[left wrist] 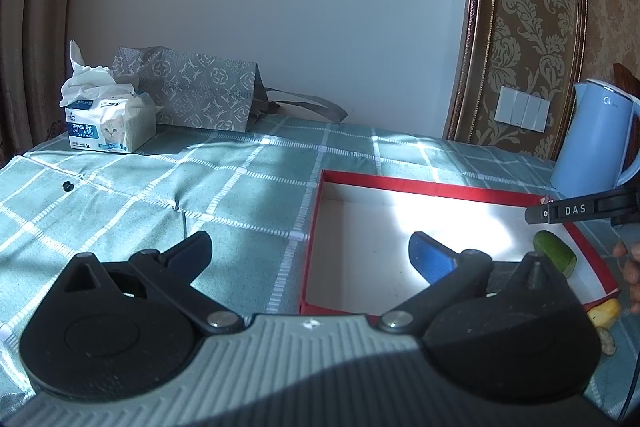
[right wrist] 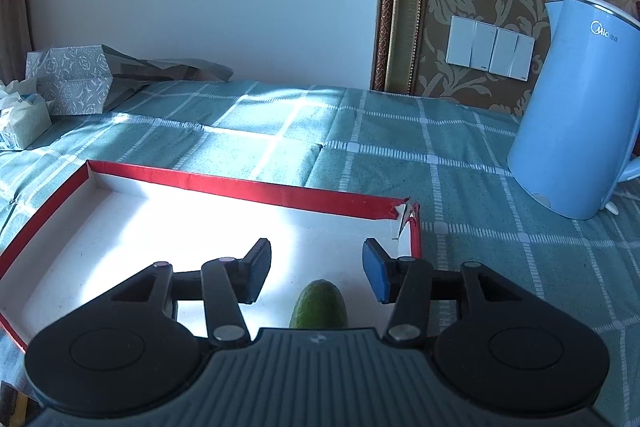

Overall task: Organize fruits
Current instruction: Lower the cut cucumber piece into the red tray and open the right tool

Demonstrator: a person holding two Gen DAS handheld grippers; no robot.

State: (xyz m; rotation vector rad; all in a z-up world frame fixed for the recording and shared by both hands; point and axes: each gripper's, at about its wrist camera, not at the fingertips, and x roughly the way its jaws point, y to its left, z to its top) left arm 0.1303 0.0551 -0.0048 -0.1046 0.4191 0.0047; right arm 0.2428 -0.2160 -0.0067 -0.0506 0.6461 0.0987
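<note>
While spread, right gripper [right wrist: 316,273] overhangs cucumber [right wrist: 319,305].

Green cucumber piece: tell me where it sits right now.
The green cucumber piece lies inside the red-rimmed box, near its right wall, just below the open right gripper. In the left wrist view it shows at far right.

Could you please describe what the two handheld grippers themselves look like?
Both match: the left gripper and right gripper have a ribbed grey body with a small white emblem, round black housings, black linkage arms on silver pivots, and a blue pad on one finger. Seen from the left wrist, the right one reads "DAS" in white.
</note>
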